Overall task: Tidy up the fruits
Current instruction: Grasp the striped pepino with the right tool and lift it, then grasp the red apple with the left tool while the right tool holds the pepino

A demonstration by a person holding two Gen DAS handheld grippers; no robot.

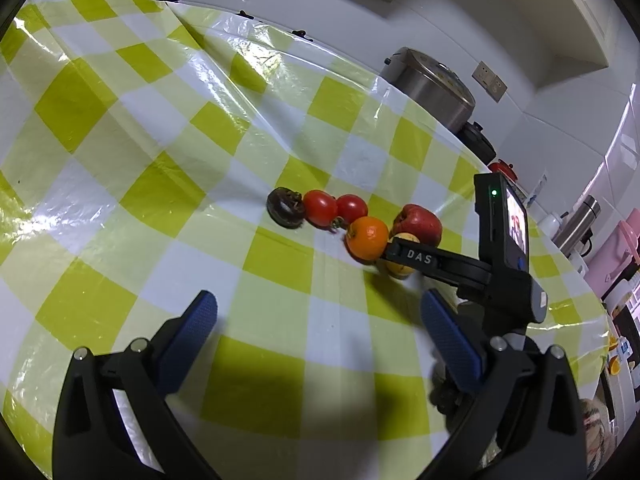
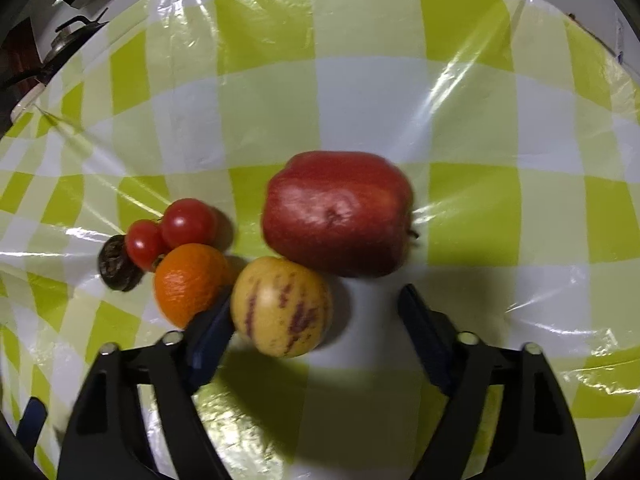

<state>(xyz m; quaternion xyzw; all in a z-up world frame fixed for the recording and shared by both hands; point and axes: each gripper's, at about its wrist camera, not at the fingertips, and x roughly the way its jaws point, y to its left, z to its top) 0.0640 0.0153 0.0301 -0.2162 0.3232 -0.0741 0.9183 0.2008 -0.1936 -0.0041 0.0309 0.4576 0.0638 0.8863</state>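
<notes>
While both grippers sit with jaws spread wide and nothing clamped, the fruit is bunched together on the green-and-white checked tablecloth, which has shiny clear plastic over it. In the right wrist view, the right gripper has the yellow melon with purple streaks touching its left finger, with a gap to the other finger. At 12 o'clock from it sits a big glossy red apple; at 9 o'clock is the orange, then two small red tomatoes and a dark, wrinkly mangosteen at the far end. The left gripper hovers over bare cloth, well short of the pile. Only readable writing: "DAS" on the right gripper's finger in the left view.
</notes>
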